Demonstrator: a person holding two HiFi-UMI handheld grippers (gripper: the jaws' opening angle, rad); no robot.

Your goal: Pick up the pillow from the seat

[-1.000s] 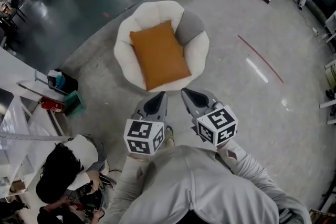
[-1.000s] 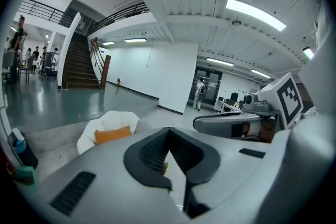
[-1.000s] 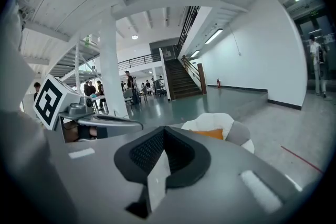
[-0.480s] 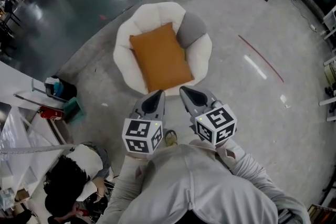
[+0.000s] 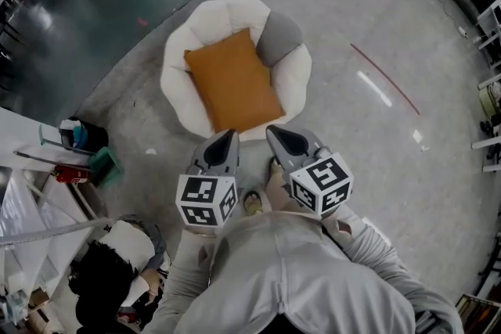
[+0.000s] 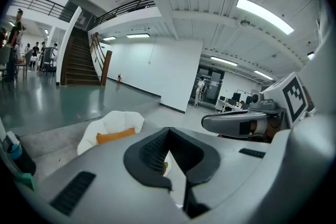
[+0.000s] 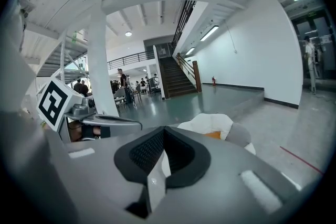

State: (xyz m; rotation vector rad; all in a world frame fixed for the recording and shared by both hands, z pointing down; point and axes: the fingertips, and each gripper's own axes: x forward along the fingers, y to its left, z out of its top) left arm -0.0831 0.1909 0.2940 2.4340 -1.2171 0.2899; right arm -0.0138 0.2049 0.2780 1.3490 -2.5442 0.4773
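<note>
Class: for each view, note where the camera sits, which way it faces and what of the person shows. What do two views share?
Head view: on the person's head, facing steeply down at the seat and pillow; left gripper, right gripper and grey sleeves show.
Left gripper view: on the left gripper, facing along its shut jaws toward the seat; right gripper at right.
Right gripper view: on the right gripper, likewise facing the seat; left gripper at left.
Shared: both gripper views show the staircase.
</note>
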